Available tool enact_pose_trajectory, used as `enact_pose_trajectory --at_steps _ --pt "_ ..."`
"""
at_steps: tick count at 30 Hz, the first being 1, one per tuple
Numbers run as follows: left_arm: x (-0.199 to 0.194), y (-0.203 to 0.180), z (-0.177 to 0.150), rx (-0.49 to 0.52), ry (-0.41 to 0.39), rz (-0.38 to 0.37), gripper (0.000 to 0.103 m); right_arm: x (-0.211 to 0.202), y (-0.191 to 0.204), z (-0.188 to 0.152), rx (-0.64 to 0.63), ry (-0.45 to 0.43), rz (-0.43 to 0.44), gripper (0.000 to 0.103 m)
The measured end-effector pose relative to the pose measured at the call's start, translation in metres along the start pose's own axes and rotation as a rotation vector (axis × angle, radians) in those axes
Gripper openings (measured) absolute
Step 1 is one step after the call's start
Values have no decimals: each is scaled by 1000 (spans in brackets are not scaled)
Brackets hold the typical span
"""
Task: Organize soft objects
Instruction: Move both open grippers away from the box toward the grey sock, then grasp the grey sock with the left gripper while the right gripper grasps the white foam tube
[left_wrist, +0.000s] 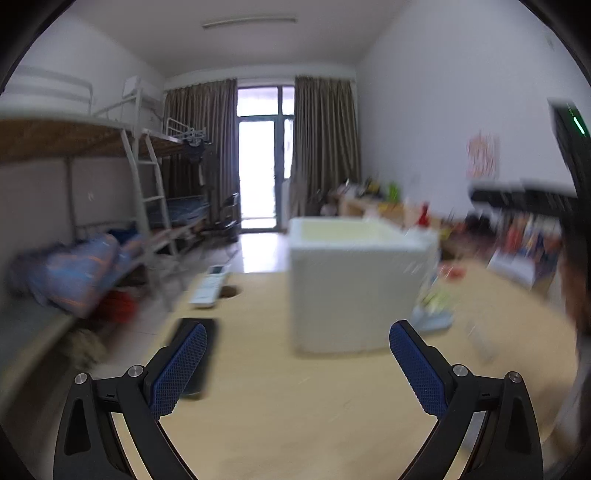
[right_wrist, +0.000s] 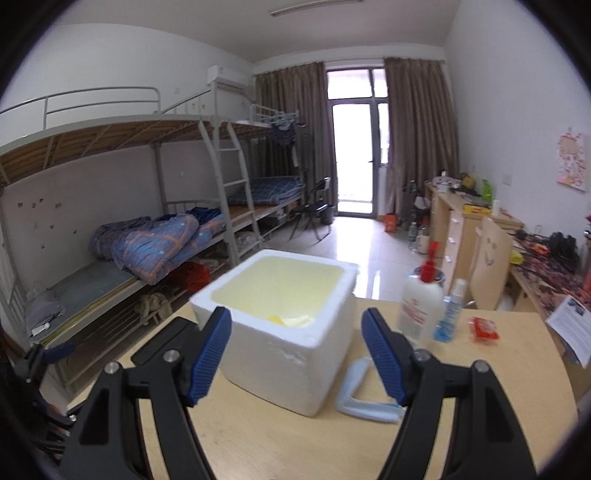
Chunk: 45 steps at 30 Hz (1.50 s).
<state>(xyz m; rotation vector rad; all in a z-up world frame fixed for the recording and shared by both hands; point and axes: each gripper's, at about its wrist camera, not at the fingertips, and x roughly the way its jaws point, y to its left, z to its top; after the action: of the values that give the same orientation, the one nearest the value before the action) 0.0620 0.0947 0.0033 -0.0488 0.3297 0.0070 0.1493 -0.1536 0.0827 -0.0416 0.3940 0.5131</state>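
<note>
A white foam box (right_wrist: 288, 328) stands open on the wooden table (right_wrist: 295, 443), with something pale yellow (right_wrist: 291, 319) lying inside at its near wall. A light blue face mask (right_wrist: 364, 398) lies folded on the table right of the box. My right gripper (right_wrist: 297, 354) is open and empty, just in front of the box. In the blurred left wrist view the box (left_wrist: 354, 280) stands ahead and right, and my left gripper (left_wrist: 297, 363) is open and empty above the table (left_wrist: 295, 424).
A white bottle with a red cap (right_wrist: 421, 306), a small blue spray bottle (right_wrist: 448, 314) and a red packet (right_wrist: 485, 328) stand right of the box. A remote control (left_wrist: 210, 286) and a dark flat object (left_wrist: 195, 354) lie at the table's left. Bunk beds (right_wrist: 147, 240) lie left.
</note>
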Motion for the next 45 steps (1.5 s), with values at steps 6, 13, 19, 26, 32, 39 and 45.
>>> enact_pose_trajectory --at_steps 6,13,19,26,32,39,45 --pt "27 -24 16 -150 -34 -61 100 -33 -15 -22 8 -32 -79 77" --pt "36 -63 13 -79 71 -139 100 -57 -32 -51 49 -49 -147 77" --pt "32 -85 -3 -30 153 -178 100 -56 -40 -74 60 2 -188 77" --pt "26 -112 -23 43 174 -178 100 -48 -62 -100 84 61 -207 77" --pt "32 -126 -40 73 247 -190 100 -39 -75 -117 99 124 -225 77" --pt "39 -137 -55 119 323 -209 97 -31 -82 -126 107 176 -219 77" --pt "44 -144 -65 155 373 -234 92 -18 -91 -132 134 238 -209 77"
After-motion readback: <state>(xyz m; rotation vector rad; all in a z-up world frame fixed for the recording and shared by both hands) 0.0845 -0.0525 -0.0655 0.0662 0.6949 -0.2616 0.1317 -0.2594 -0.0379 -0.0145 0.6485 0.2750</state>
